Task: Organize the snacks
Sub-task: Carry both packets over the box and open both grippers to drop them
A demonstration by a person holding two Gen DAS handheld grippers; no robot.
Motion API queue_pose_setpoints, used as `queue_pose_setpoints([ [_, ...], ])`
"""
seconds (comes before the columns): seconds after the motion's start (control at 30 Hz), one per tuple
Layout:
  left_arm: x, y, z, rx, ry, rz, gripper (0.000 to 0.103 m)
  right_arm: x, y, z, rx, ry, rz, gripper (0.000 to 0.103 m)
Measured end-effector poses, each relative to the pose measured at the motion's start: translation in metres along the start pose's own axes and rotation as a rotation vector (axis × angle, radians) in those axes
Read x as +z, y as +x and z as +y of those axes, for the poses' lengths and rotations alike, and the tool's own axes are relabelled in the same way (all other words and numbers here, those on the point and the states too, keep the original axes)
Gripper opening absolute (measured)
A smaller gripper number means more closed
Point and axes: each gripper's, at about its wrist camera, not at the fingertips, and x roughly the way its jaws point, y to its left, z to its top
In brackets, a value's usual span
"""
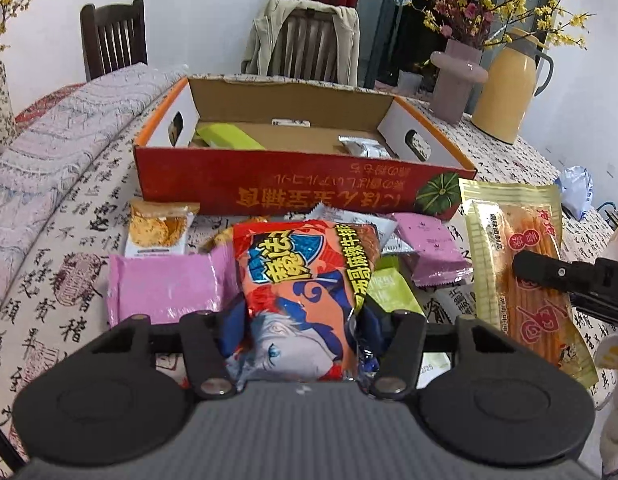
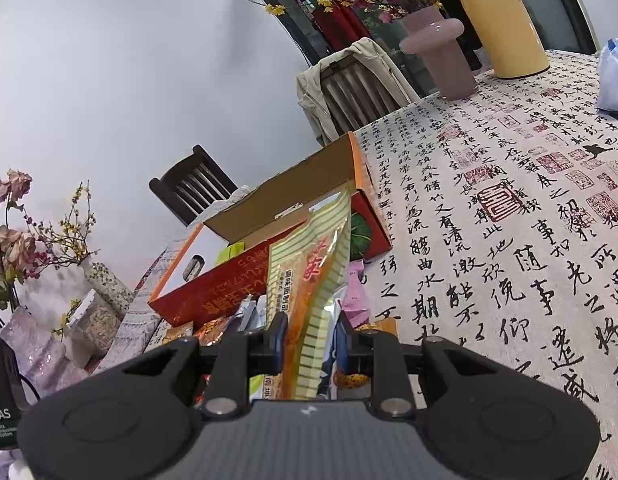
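Red-orange snack bag [image 1: 309, 292], cartoon print, pinched between left tongs [image 1: 303, 320], atop pile of pink packets [image 1: 165, 284] mid-tabletop [image 2: 509, 184]. Gold-striped packet of orange sticks [image 2: 309, 280], clamped in closed right tongs [image 2: 311, 340]. Red cardboard box [image 1: 293, 188], open, behind pile, holding green packet [image 1: 229, 138] and silver packet [image 1: 365, 146].

A yellow thermos jug [image 1: 509, 84] stands near the far right corner of the tablecloth [image 2: 509, 184], with a pink vase [image 1: 457, 76] of blossoms just beside it. A jacket [image 1: 265, 36] hangs over one chair [image 1: 309, 46] at the far edge; a dark chair [image 1: 114, 36] stands further left.
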Motion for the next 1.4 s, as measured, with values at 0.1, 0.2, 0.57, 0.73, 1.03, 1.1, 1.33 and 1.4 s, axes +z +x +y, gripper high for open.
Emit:
queue_pose_setpoints([
  [0.1, 0.001, -0.008, 0.0, 0.01, 0.011, -0.033, 0.058, 0.001, -0.002, 0.0, 0.005, -0.001, -0.007, 0.023],
  [0.2, 0.005, -0.016, 0.001, 0.013, 0.015, -0.065, 0.058, 0.004, -0.002, 0.002, 0.011, 0.002, -0.014, 0.023],
  [0.57, 0.041, -0.04, 0.006, 0.034, 0.016, -0.192, 0.058, 0.036, 0.009, 0.023, 0.04, -0.006, -0.067, 0.023],
  [0.73, 0.063, -0.042, 0.007, 0.05, 0.014, -0.246, 0.058, 0.057, 0.021, 0.036, 0.058, -0.014, -0.091, 0.023],
  [1.03, 0.096, -0.036, 0.011, 0.064, -0.005, -0.334, 0.058, 0.093, 0.055, 0.051, 0.069, -0.005, -0.114, 0.023],
  [1.1, 0.104, -0.032, 0.013, 0.069, -0.009, -0.345, 0.058, 0.1, 0.064, 0.052, 0.07, 0.001, -0.114, 0.023],
  [1.33, 0.126, -0.007, 0.019, 0.094, -0.018, -0.358, 0.058, 0.123, 0.099, 0.054, 0.059, 0.024, -0.112, 0.023],
  [1.4, 0.131, 0.002, 0.02, 0.095, -0.011, -0.36, 0.058, 0.128, 0.11, 0.053, 0.057, 0.034, -0.109, 0.023],
])
